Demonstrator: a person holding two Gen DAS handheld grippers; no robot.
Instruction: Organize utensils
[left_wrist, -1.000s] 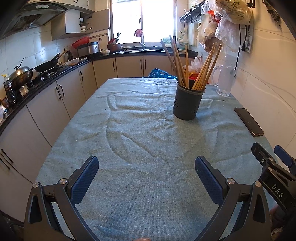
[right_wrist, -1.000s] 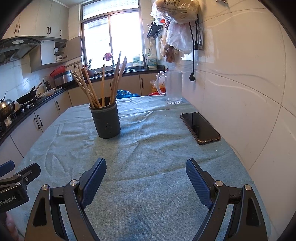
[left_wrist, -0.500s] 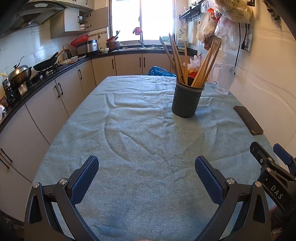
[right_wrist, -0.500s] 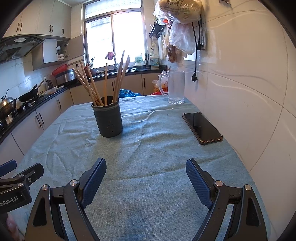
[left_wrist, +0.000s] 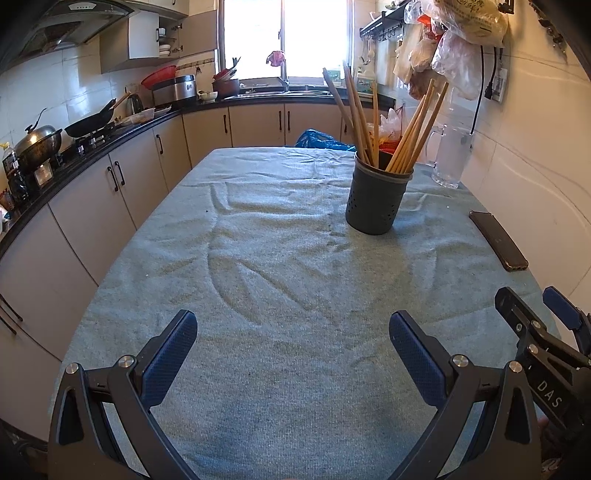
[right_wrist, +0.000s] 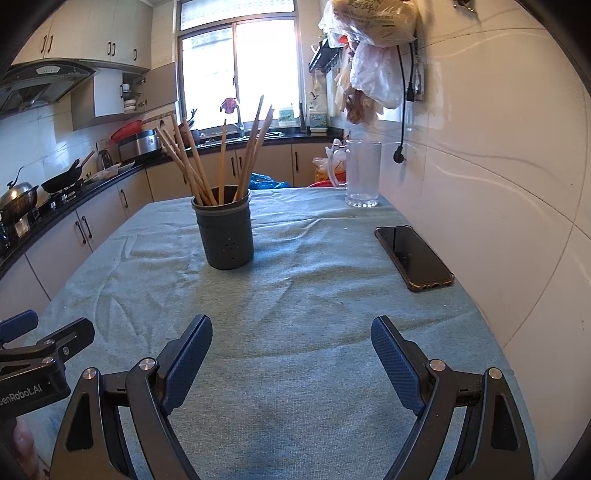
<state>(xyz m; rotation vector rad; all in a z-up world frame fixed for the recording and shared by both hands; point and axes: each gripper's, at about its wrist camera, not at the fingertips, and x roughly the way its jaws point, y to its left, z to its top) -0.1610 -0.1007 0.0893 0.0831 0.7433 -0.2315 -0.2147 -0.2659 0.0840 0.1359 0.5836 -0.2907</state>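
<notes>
A dark grey perforated utensil holder (left_wrist: 377, 195) stands upright on the table's blue-green cloth (left_wrist: 280, 295), with several wooden chopsticks (left_wrist: 373, 118) fanned out of it. It also shows in the right wrist view (right_wrist: 225, 230) with its chopsticks (right_wrist: 221, 162). My left gripper (left_wrist: 293, 338) is open and empty, low over the near part of the cloth, well short of the holder. My right gripper (right_wrist: 291, 343) is open and empty, also well short of the holder. Each gripper shows at the edge of the other's view.
A black phone (right_wrist: 413, 256) lies flat by the right wall (left_wrist: 496, 240). A glass mug (right_wrist: 362, 173) stands at the far right corner (left_wrist: 450, 160). Kitchen counters with pans (left_wrist: 85, 125) run along the left. Bags hang on the right wall (right_wrist: 369, 55).
Both wrist views have shifted slightly; the holder sits a little lower and nearer in each. Both grippers stay open and empty.
</notes>
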